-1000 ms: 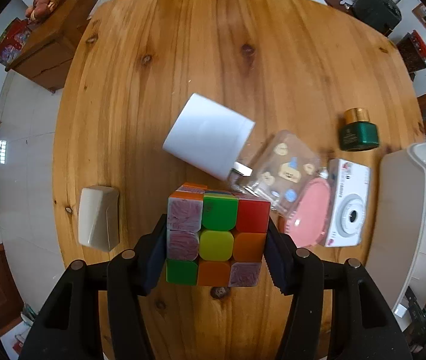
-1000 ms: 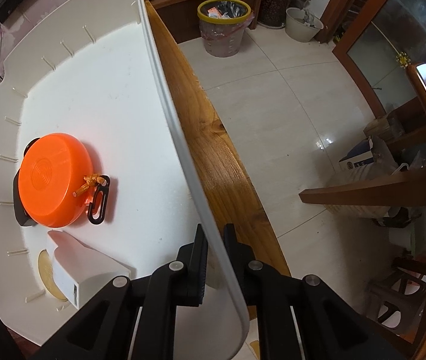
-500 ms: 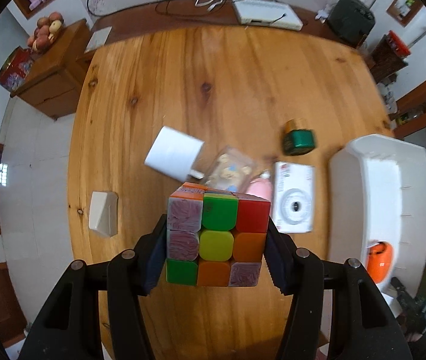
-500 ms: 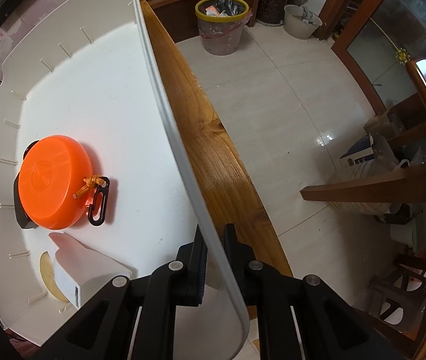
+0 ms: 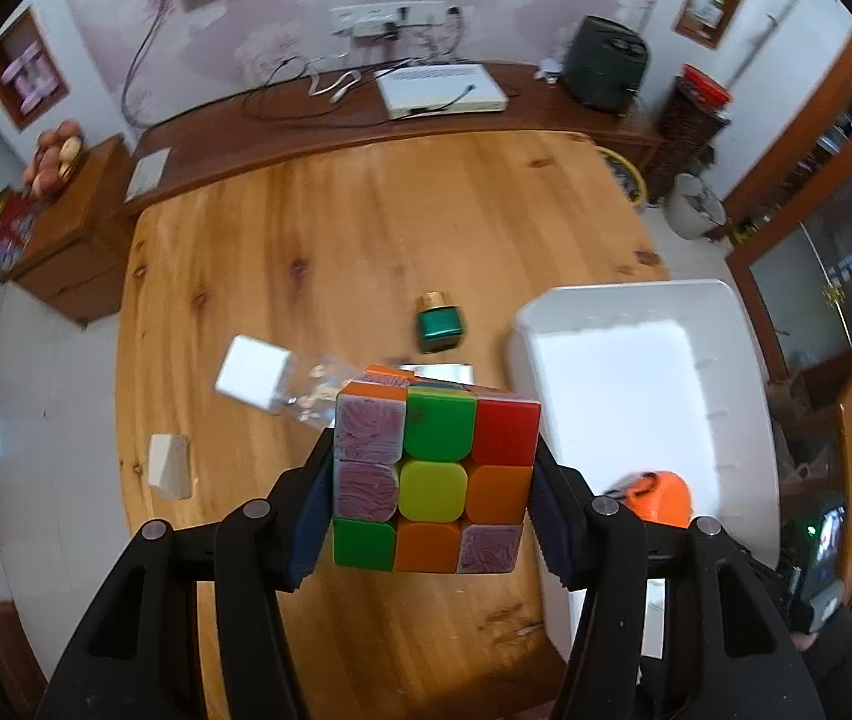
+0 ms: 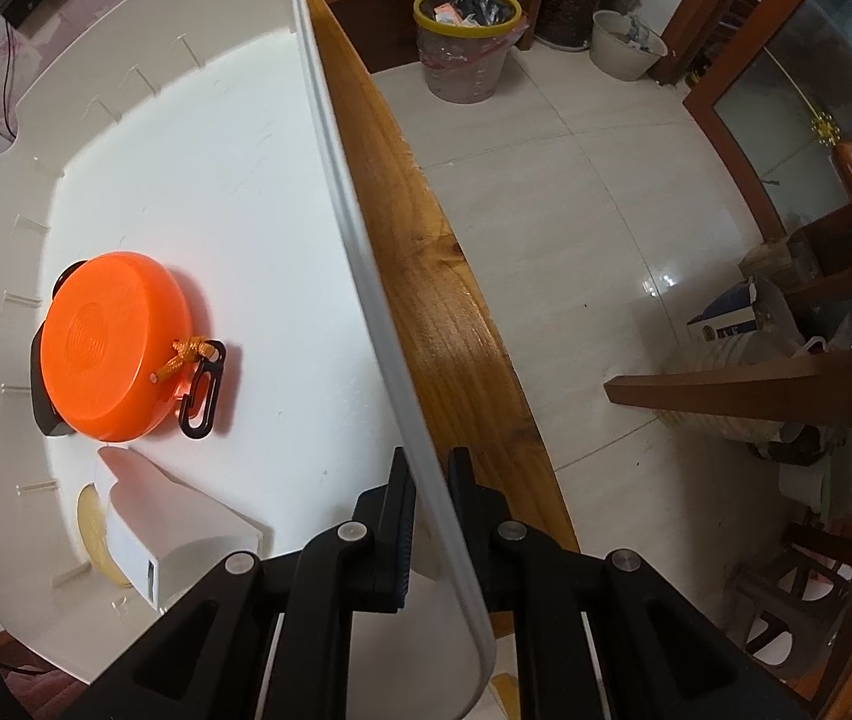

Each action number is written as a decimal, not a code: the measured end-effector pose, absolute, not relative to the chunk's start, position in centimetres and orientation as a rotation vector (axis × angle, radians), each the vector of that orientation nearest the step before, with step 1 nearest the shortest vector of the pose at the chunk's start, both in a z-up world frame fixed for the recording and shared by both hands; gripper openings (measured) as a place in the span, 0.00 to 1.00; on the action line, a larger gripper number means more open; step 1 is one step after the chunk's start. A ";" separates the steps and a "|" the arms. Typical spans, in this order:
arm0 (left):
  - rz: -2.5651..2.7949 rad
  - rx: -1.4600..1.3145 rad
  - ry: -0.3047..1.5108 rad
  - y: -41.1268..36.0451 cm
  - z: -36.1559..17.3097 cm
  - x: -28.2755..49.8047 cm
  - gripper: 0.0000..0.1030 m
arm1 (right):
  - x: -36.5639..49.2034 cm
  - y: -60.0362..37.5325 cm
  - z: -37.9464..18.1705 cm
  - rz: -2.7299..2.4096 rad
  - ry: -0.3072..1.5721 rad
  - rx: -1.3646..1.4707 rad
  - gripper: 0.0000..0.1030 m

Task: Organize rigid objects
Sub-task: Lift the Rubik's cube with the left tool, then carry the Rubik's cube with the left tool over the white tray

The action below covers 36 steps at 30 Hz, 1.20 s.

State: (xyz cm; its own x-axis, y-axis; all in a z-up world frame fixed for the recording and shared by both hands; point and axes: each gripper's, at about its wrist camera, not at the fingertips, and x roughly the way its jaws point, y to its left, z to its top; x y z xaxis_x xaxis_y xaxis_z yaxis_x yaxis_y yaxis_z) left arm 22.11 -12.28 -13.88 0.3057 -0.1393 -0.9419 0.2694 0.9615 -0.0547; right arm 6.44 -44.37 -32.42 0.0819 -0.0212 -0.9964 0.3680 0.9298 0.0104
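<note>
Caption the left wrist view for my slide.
Left tongs grip a puzzle cube above the wooden table, with the white bin at right.

Puzzle cube [image 5: 435,483] between the black fingers [image 5: 306,516]: facing tiles green, red, yellow and orange, with three purple-and-white swirled. Beyond it, a green jar [image 5: 439,329] with gold cap on an orange-brown knotted wooden table [image 5: 330,252]. White bin [image 6: 198,180] clamped at the rim holds an orange disc [image 6: 111,354] with a black clip.
</note>
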 end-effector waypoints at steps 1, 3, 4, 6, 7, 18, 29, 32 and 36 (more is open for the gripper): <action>-0.288 0.130 1.226 -13.1 -13.7 21.7 0.59 | 6.4 -44.4 -32.4 -0.292 1.465 0.285 0.11; -0.311 0.137 1.224 -14.1 -13.5 21.1 0.59 | 6.4 -44.3 -32.4 -0.278 1.468 0.276 0.11; -0.329 0.143 1.225 -14.9 -13.5 20.6 0.59 | 6.4 -44.3 -32.4 -0.271 1.469 0.274 0.11; -0.353 0.163 1.230 -16.3 -13.7 19.8 0.59 | 6.2 -44.4 -32.5 -0.260 1.470 0.274 0.11; -0.363 0.169 1.233 -16.8 -13.7 19.5 0.59 | 6.2 -44.4 -32.5 -0.252 1.471 0.271 0.11; -0.464 0.259 1.320 -23.1 -16.6 14.9 0.59 | 6.4 -44.1 -32.4 -0.191 1.481 0.223 0.11; -0.456 0.347 1.444 -26.3 -21.0 10.7 0.60 | 6.7 -43.0 -32.2 -0.117 1.492 0.127 0.11; -0.452 0.343 1.461 -26.6 -21.5 10.1 0.60 | 6.7 -42.9 -32.2 -0.094 1.498 0.110 0.11; -0.440 0.337 1.471 -26.9 -22.1 9.6 0.60 | 6.9 -42.7 -32.3 -0.076 1.509 0.099 0.11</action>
